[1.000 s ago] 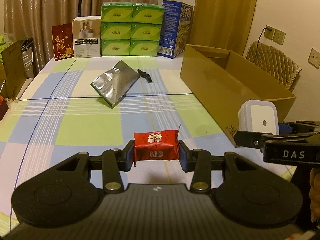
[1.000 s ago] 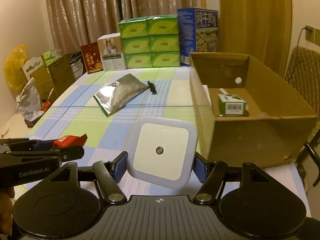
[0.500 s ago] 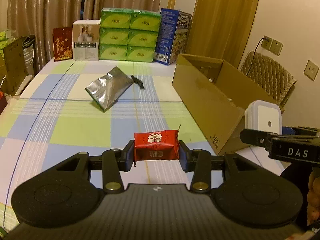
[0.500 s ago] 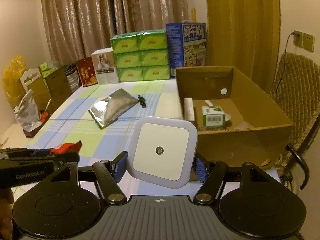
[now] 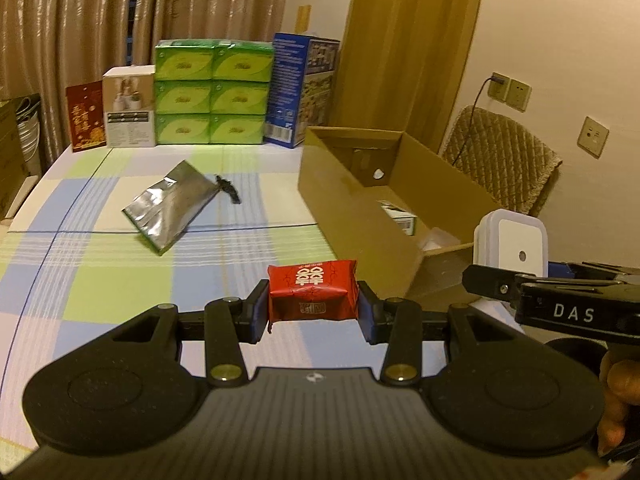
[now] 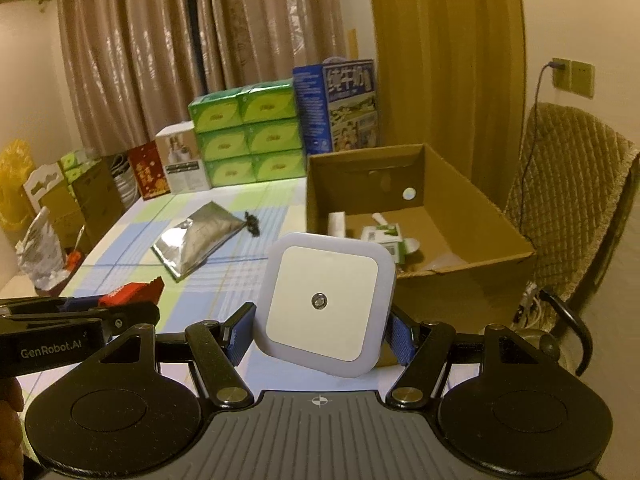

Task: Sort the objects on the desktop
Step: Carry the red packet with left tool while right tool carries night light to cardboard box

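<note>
Cardboard box (image 6: pixel 472 216) contents partly behind night light (image 6: pixel 326 304)

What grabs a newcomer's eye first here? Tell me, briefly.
The red packet, clamped in the left gripper, and the white square night light, pinched in the right gripper. Behind them, an open cardboard box sits at the table's right, a silver foil pouch lying mid-table.
</note>
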The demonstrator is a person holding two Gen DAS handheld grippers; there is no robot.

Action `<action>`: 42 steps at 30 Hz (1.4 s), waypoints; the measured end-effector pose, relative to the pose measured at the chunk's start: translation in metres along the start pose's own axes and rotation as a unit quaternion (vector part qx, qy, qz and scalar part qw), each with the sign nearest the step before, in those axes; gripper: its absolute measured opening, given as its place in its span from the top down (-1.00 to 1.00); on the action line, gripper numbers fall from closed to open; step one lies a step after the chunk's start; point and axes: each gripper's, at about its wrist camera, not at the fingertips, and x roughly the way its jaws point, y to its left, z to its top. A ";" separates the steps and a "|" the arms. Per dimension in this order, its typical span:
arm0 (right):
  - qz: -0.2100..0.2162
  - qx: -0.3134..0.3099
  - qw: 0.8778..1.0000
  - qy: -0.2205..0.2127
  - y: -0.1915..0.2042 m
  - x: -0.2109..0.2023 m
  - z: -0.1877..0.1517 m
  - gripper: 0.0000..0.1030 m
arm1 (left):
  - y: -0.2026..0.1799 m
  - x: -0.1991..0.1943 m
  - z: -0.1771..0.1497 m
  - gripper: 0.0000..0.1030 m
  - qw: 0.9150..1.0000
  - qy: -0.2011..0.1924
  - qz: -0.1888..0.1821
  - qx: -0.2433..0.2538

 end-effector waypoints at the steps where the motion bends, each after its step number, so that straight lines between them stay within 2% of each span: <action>1: -0.002 0.002 1.000 -0.001 -0.002 -0.001 0.001 -0.26 | -0.003 0.001 0.001 0.25 1.000 -0.001 -0.002 0.001; 19: -0.013 0.047 0.999 -0.012 -0.046 -0.004 0.020 -0.26 | -0.041 0.026 0.022 0.25 0.999 0.003 -0.028 0.027; 34: -0.051 0.049 0.997 -0.024 -0.094 0.010 0.041 -0.26 | -0.074 0.065 0.046 0.25 0.997 0.007 -0.058 0.044; 42: -0.057 0.043 0.997 -0.026 -0.104 0.020 0.052 -0.26 | -0.084 0.086 0.057 0.25 0.996 0.012 -0.073 0.045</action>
